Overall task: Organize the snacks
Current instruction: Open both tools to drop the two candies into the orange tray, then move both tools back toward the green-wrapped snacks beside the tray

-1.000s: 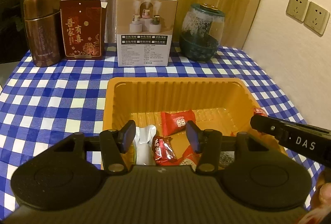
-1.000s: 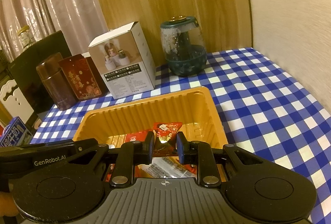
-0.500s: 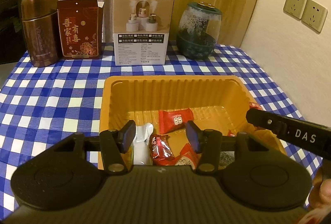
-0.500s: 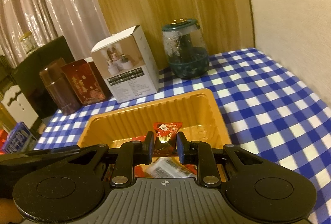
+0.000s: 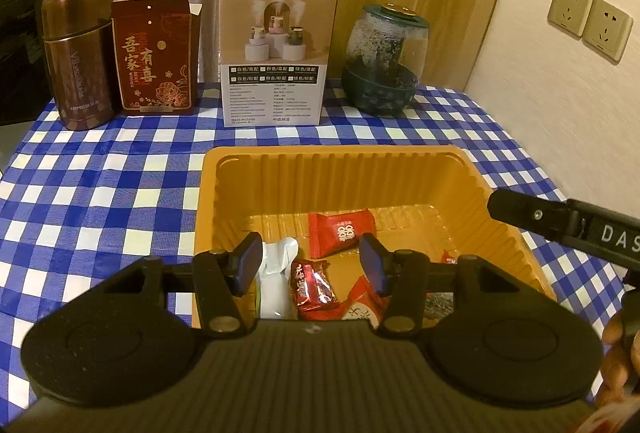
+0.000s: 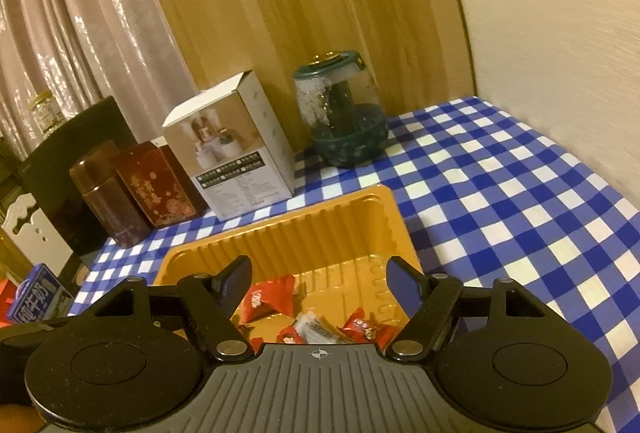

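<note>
An orange plastic tray (image 5: 332, 169) (image 6: 340, 229) sits on the blue checked tablecloth and holds several wrapped snacks. In the left wrist view I see a red packet (image 5: 340, 233), a dark red candy (image 5: 314, 283) and a white wrapper (image 5: 276, 273) in it. My left gripper (image 5: 310, 267) is open and empty above the tray's near side. My right gripper (image 6: 320, 283) is open and empty above the tray, over a red packet (image 6: 268, 299) and a small red candy (image 6: 366, 325). Part of the right gripper (image 5: 560, 221) shows at the right of the left wrist view.
At the back stand a brown canister (image 5: 80, 57), a red box (image 5: 154, 57), a white carton (image 5: 276, 53) and a green-based glass jar (image 5: 384, 65). A wall with sockets (image 5: 588, 19) is on the right. A blue milk carton (image 6: 36, 297) lies off the left edge.
My right gripper opened and let go of the red candy, which now lies in the tray; it also rose and tilted up. My left gripper stayed open and nearly still.
</note>
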